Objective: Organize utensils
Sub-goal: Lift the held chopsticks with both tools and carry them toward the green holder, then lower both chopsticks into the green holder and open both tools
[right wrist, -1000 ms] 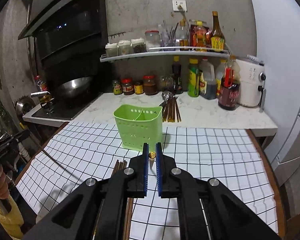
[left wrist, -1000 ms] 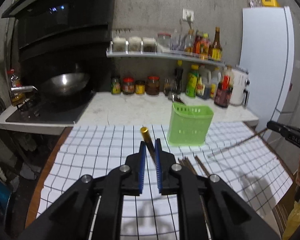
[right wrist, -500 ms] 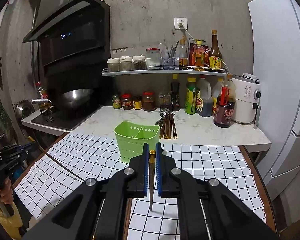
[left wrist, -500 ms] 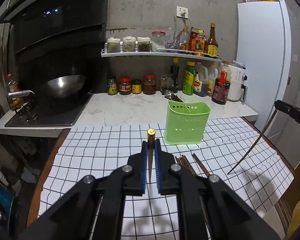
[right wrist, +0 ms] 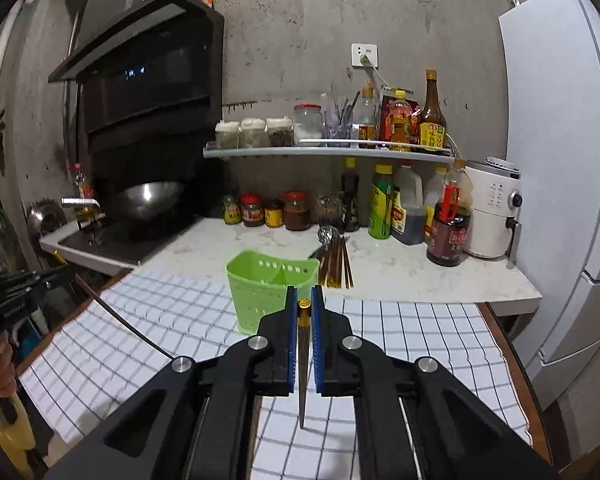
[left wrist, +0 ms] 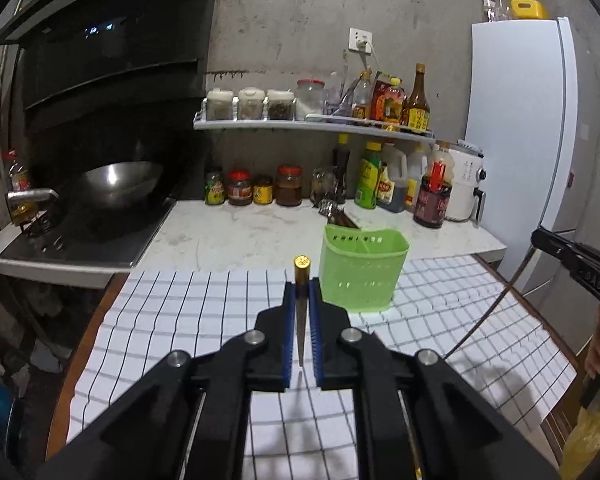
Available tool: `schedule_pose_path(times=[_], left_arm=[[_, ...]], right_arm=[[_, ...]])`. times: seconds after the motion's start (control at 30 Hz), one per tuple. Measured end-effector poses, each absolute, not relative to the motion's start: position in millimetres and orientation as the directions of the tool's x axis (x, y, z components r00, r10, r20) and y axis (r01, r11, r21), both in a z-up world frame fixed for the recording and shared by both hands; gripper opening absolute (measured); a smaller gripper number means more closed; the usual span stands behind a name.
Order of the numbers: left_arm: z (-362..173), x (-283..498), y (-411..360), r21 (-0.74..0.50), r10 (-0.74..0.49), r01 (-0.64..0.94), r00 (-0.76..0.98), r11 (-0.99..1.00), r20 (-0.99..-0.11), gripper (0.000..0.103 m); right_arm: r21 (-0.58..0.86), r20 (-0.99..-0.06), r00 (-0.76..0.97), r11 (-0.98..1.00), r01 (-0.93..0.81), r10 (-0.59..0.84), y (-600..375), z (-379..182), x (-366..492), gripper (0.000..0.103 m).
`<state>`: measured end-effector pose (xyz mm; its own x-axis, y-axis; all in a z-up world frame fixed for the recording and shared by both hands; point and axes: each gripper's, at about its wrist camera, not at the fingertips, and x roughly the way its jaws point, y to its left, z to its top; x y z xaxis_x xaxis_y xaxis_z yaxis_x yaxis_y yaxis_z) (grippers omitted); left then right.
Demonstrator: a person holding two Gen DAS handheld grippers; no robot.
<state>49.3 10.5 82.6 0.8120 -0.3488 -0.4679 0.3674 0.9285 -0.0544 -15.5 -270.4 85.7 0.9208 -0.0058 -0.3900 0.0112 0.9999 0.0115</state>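
Gripping one chopstick (left wrist: 301, 280) each, both tongs (left wrist: 301, 296) clamped, green caddy (left wrist: 362, 270) beyond, jars behind

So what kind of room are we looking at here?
Most likely a home kitchen. A metal wok sits on a stove under a black range hood, a wall shelf holds seasoning jars and sauce bottles, and a white fridge stands at the right.

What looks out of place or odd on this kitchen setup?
A loose bundle of chopsticks lies on the marble counter behind the green caddy, not in it. Each gripper holds one chopstick; nothing looks spilled or damaged.
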Motion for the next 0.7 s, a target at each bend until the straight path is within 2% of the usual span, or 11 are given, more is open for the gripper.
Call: schedule_pose_path(times=[0.17,0.3,0.37,0.43,0.53,0.7], left_arm=[[119.5,63.5,-7.4,-0.052,-0.373,0.384,0.843,0.922,-0.388,0.006],[160.9,71.7,-21.5,-0.049,-0.411,0.414,0.868,0.909,-0.279,0.006],[173.6,78.5,-30.2,-0.047,-0.429,0.432,0.870,0.901,-0.242,0.006],[177.6,91.3,-41.3,-0.043,-0.446,0.449,0.864,0.893,-0.233,0.006],[162.0,117.6,-61.6,-0.042,-0.457,0.464,0.847,0.885,-0.271,0.006],[116.0,162.7,-88.2,-0.041,-0.445,0.466,0.809,0.884,-0.384,0.006]], right_arm=[[0.006,-0.299,0.954,1.000,-0.002,0.004,-266.1,116.4,8.7,0.006],[0.011,-0.166,0.986,1.000,-0.027,0.028,-260.9,155.8,19.5,0.006],[-0.006,-0.081,0.997,1.000,-0.013,0.012,-257.7,175.0,24.6,0.007],[-0.019,-0.046,0.999,1.000,-0.006,0.005,-256.6,182.8,34.3,0.007],[-0.032,-0.056,0.998,0.999,-0.012,0.010,-256.0,175.0,58.3,0.007],[-0.011,-0.161,0.986,0.999,-0.038,0.036,-261.2,128.1,97.1,0.007]])
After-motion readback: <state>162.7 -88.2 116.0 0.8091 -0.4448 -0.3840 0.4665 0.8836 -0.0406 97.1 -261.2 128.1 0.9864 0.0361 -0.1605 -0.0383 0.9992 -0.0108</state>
